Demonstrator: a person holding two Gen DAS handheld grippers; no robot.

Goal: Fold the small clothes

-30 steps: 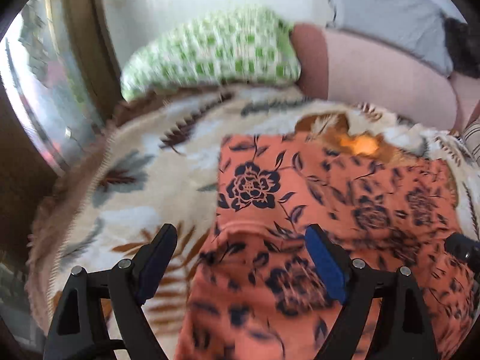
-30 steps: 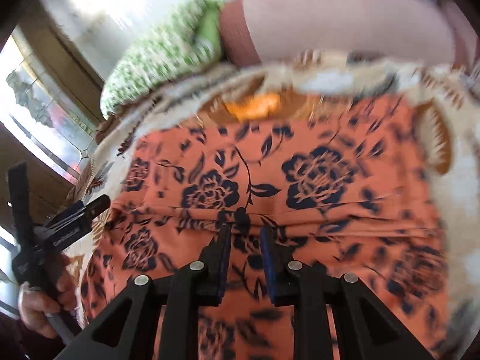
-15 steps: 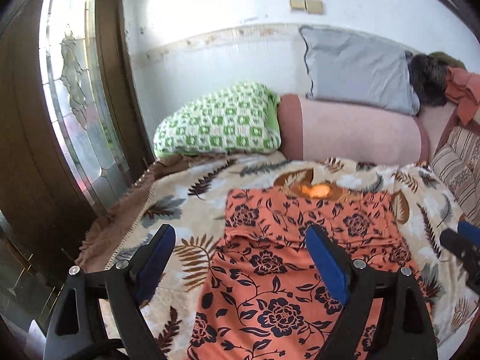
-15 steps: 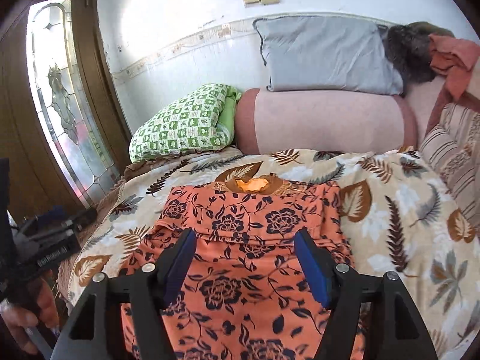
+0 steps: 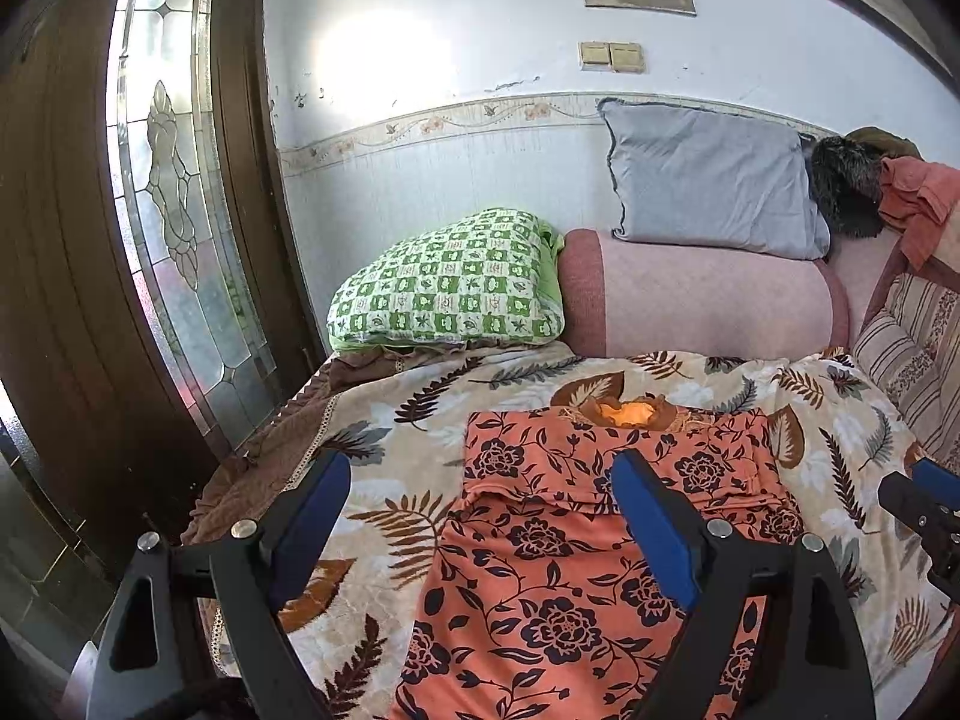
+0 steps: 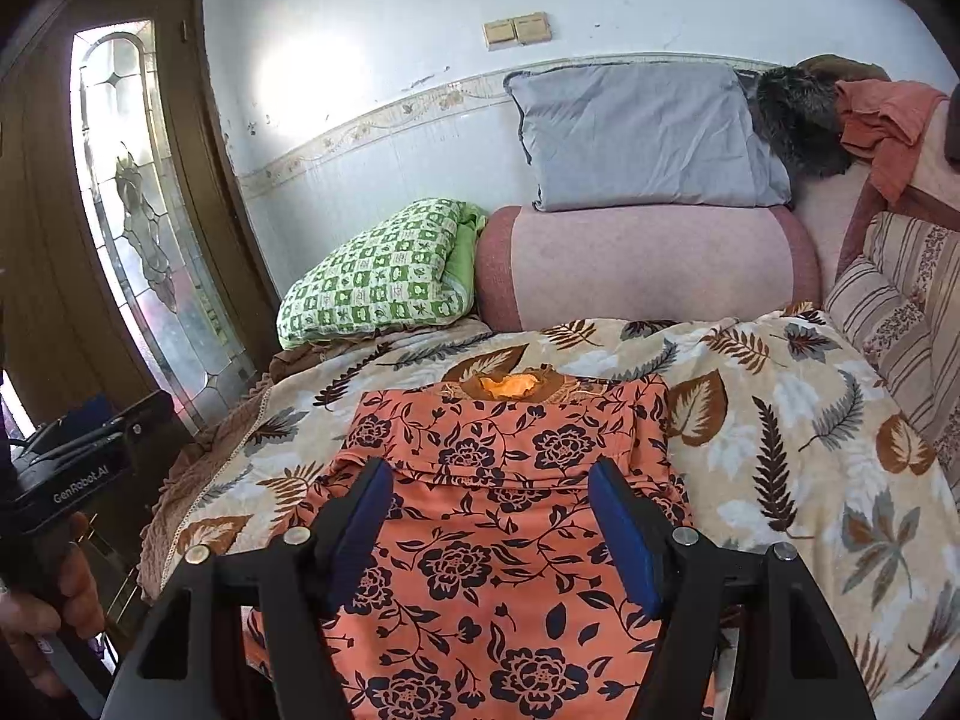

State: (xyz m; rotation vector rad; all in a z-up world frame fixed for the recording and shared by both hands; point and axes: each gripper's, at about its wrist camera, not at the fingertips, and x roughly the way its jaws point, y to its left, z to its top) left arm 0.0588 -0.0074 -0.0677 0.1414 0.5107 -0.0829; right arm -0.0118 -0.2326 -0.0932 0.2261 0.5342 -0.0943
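1. Left wrist view: left gripper (image 5: 480, 510) is hovering above the bed w/ fingers (image 5: 312, 516) spread wide, nothing between them.
2. Orange floral garment (image 5: 558, 570) is lying flat on the leaf-print blanket (image 5: 420, 414), running from 6 o'clock up to frame centre; top part is folded over itself, making a crosswise edge just past the fingertips.
3. Orange-yellow collar patch (image 5: 627, 413) is showing at the garment's 12 o'clock end.
4. Right wrist view: right gripper (image 6: 492, 516) is also hanging over the garment (image 6: 480, 540), fingers (image 6: 624, 534) apart and gripping nothing; its jaws have just been opening, cloth lying below them, not pinched.
5. At 9 o'clock in this view, a hand (image 6: 42, 606) is holding the left gripper's black handle, well apart from the garment.
6. Green checked pillow (image 5: 450, 282) is sitting at 11 o'clock beyond the blanket, touching the pink bolster (image 5: 708, 300) at 12–1 o'clock.
7. Grey pillow (image 5: 708, 180) is leaning on the wall atop the bolster.
8. Wooden door w/ leaded glass (image 5: 174, 228) is filling 9–10 o'clock.
9. Striped cushion (image 6: 900, 312) is lying at 3 o'clock by the blanket's edge.
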